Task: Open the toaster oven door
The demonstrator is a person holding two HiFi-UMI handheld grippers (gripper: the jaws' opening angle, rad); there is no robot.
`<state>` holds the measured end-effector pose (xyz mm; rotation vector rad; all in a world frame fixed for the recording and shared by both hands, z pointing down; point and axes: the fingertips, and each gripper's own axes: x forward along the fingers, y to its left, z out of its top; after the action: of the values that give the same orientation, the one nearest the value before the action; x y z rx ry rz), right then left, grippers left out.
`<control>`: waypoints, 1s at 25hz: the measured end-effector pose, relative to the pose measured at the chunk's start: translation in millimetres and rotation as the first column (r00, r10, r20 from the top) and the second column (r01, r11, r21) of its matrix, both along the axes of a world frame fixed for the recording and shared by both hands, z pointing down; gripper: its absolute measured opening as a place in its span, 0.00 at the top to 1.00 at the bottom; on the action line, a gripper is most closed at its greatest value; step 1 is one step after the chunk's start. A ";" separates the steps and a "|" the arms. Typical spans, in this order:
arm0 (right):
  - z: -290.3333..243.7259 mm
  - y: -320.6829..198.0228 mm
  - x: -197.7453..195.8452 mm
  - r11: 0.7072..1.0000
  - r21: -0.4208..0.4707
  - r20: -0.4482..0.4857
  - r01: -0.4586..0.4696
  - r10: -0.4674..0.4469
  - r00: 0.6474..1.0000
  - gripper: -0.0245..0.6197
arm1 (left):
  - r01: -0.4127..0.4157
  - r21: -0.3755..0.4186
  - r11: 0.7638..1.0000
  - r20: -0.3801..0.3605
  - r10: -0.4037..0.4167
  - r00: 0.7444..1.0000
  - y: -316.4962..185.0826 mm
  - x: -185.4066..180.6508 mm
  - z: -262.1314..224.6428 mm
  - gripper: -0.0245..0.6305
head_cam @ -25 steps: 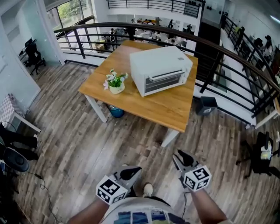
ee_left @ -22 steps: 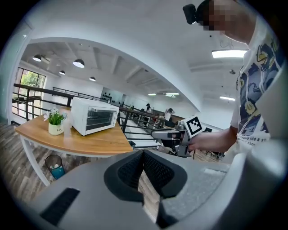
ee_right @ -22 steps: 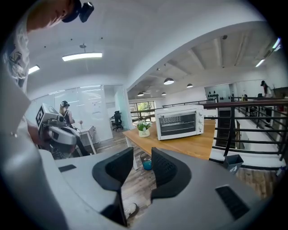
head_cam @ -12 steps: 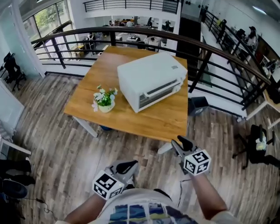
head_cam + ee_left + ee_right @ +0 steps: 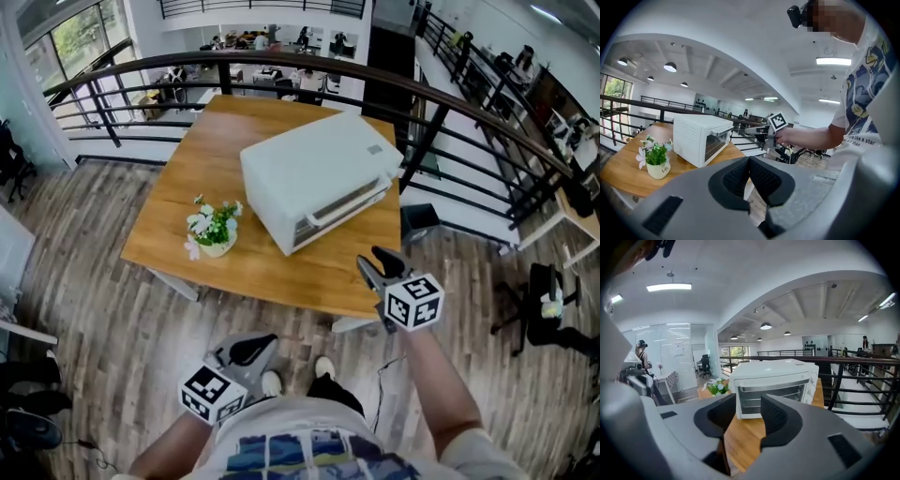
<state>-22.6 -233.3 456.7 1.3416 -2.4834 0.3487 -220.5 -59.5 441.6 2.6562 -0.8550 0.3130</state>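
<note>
The toaster oven [image 5: 314, 183] stands on the tabletop [image 5: 183, 173], ahead of the right tongs [image 5: 377, 263]; the flower pot [image 5: 214, 232] stands left of it, ahead of the left tongs [image 5: 247, 349].

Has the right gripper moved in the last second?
Yes: the right gripper has gone forward from over the floor to the table's near edge, toward the oven. Its jaws have just been opening, with nothing between them.

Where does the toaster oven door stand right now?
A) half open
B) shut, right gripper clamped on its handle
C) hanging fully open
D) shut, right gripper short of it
D: the door of the toaster oven sits flush shut; the right gripper, fingers just opened wider and empty, is short of it.
</note>
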 end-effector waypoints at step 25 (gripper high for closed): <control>26.2 -184.9 4.9 0.990 -0.091 -0.074 0.104 -0.111 0.991 0.65 | 0.260 -0.014 0.966 0.019 -0.260 0.966 -74.2 20.2 2.2 0.96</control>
<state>-17.7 -418.2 482.8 1.1593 -2.4340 0.3675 -200.3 -133.7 443.8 2.4898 -1.1854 0.2755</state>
